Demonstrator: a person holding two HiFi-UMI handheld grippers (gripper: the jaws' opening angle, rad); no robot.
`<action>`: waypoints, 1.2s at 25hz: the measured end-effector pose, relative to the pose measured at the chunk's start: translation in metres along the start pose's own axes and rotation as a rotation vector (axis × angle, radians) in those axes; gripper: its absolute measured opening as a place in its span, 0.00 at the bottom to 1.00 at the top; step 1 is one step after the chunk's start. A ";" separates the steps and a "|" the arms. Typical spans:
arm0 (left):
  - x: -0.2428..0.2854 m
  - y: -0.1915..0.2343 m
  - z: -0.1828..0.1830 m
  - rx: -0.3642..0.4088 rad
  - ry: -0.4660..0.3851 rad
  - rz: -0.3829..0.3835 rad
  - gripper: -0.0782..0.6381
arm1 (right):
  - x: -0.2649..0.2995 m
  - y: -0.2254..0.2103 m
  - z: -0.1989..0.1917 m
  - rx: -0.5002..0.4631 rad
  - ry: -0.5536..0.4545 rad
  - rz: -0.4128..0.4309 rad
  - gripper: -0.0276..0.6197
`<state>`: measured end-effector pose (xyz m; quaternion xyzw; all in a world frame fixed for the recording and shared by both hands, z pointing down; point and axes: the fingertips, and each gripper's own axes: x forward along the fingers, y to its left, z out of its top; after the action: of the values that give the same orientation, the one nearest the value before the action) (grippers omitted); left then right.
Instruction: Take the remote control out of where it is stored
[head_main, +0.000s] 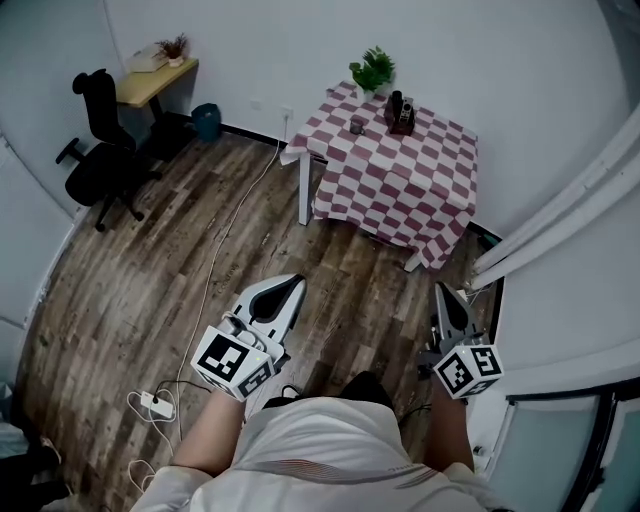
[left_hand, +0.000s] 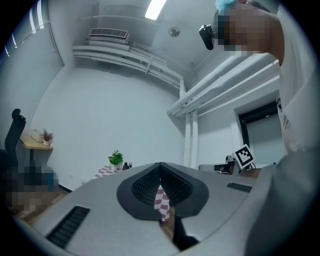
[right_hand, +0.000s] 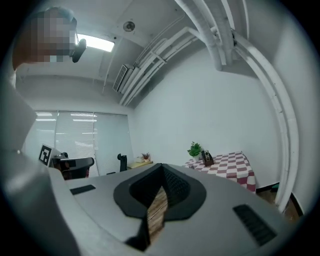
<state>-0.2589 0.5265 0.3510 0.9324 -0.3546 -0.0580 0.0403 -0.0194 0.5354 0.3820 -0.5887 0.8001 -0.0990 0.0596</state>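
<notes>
Across the room stands a table with a red-and-white checked cloth (head_main: 400, 195). At its back edge sits a dark holder (head_main: 400, 112) with what looks like the remote control upright in it; the same holder (right_hand: 207, 159) is small in the right gripper view. My left gripper (head_main: 297, 281) and right gripper (head_main: 442, 290) are held level over the wooden floor, well short of the table. Both point toward it. In the gripper views the left gripper (left_hand: 160, 164) and the right gripper (right_hand: 161, 165) have their jaws together with nothing between them.
A potted plant (head_main: 372, 70) and a small cup (head_main: 356, 125) share the table. A black office chair (head_main: 100, 150), a wooden desk (head_main: 155, 80) and a bin (head_main: 207, 120) stand at the far left. A power strip (head_main: 155, 403) and its cable lie on the floor. White wall pipes (head_main: 560, 215) run on the right.
</notes>
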 end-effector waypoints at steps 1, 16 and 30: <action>-0.002 0.005 0.000 0.003 0.002 0.005 0.12 | 0.004 0.004 -0.002 -0.004 0.007 0.003 0.07; 0.068 0.088 -0.003 0.012 0.017 0.067 0.12 | 0.122 -0.024 -0.006 0.044 0.015 0.082 0.07; 0.254 0.109 0.006 0.027 0.024 0.061 0.12 | 0.211 -0.166 0.062 -0.060 -0.053 0.067 0.07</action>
<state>-0.1427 0.2760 0.3375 0.9221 -0.3832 -0.0408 0.0338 0.0851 0.2814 0.3643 -0.5654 0.8202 -0.0574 0.0663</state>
